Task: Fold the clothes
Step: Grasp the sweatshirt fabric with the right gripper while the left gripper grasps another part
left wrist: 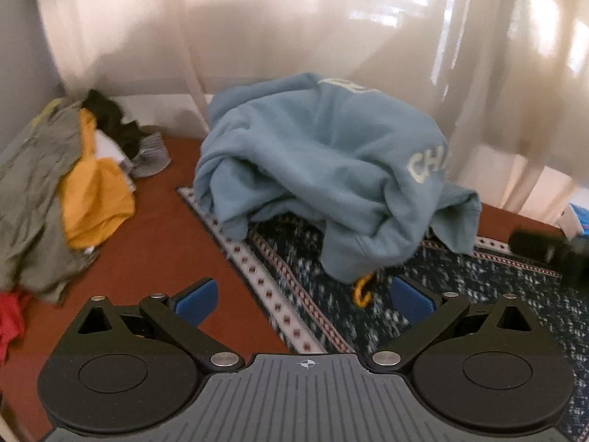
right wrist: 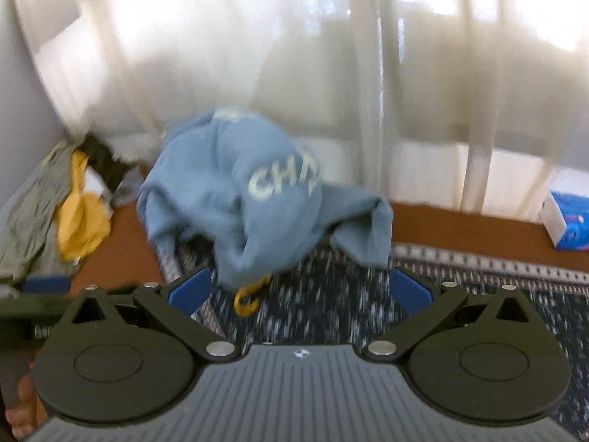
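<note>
Right under my left camera sits my left gripper (left wrist: 307, 304), at the bottom of the frame. Its two blue pads (left wrist: 195, 302) are spread wide and nothing is between them. Going left to right in this view, I see a red cloth (left wrist: 9, 320) at the lower left edge. Next to it is a pile (left wrist: 33, 191) of green clothes with a yellow top (left wrist: 95, 206) on it, all on the red-brown floor (left wrist: 165, 243). Dark and grey clothes lie behind the pile. In the middle of the frame is the blue hoodie (left wrist: 316, 169). It is all bunched up in a lump on the dark rug (left wrist: 478, 294). It has pale letters on it. A yellow cord (left wrist: 362, 291) pokes out from under its near edge. At the right edge is a black thing (left wrist: 545, 254), too blurry for me to tell what it is.

My right gripper (right wrist: 302, 291) is wide apart too, with nothing held. In its view the pile is at the left, the hoodie (right wrist: 239, 199) is in the middle just past the pads, and a blue and white box (right wrist: 567, 223) sits at the right on the floor. White curtains (right wrist: 294, 55) hang behind it all. Both views are a bit blurry.
</note>
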Demonstrator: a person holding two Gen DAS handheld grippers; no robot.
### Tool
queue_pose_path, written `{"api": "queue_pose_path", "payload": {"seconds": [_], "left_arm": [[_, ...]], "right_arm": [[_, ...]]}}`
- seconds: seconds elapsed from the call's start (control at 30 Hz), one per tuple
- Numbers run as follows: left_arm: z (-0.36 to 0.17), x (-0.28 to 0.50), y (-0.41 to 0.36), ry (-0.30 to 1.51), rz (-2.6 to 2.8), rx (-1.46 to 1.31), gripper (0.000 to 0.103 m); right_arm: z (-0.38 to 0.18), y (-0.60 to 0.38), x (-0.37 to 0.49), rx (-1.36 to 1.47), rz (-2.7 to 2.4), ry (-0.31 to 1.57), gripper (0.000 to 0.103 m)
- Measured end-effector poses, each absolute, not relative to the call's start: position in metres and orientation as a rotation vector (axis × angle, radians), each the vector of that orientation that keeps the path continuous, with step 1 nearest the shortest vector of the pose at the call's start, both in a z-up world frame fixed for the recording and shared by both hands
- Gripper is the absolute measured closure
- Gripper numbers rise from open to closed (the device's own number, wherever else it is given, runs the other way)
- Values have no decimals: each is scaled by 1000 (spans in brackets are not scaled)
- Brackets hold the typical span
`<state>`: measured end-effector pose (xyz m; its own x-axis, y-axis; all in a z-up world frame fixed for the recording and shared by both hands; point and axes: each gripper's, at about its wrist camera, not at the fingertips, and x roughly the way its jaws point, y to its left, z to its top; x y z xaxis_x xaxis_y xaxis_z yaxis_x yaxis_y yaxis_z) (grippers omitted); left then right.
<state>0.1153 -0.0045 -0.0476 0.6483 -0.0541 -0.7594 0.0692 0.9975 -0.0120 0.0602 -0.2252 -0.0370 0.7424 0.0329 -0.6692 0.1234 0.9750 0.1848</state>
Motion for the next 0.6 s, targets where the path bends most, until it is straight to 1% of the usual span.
{"api": "queue_pose_path", "payload": {"seconds": [0.17, 0.3, 0.43, 0.6], "left_arm": [[-60, 170, -4, 845, -175, 58, 0], [-66, 214, 9, 836, -151, 41, 0], [-84, 251, 28, 909, -125, -34, 0], [-107, 271, 28, 978, -137, -47, 1]], "right_arm": [[-45, -236, 117, 310, -58, 709, 0], [-51, -230, 151, 280, -52, 699, 0], [-62, -222, 181, 248, -33, 703, 2], [-83, -212, 207, 237, -14, 693, 2]]}}
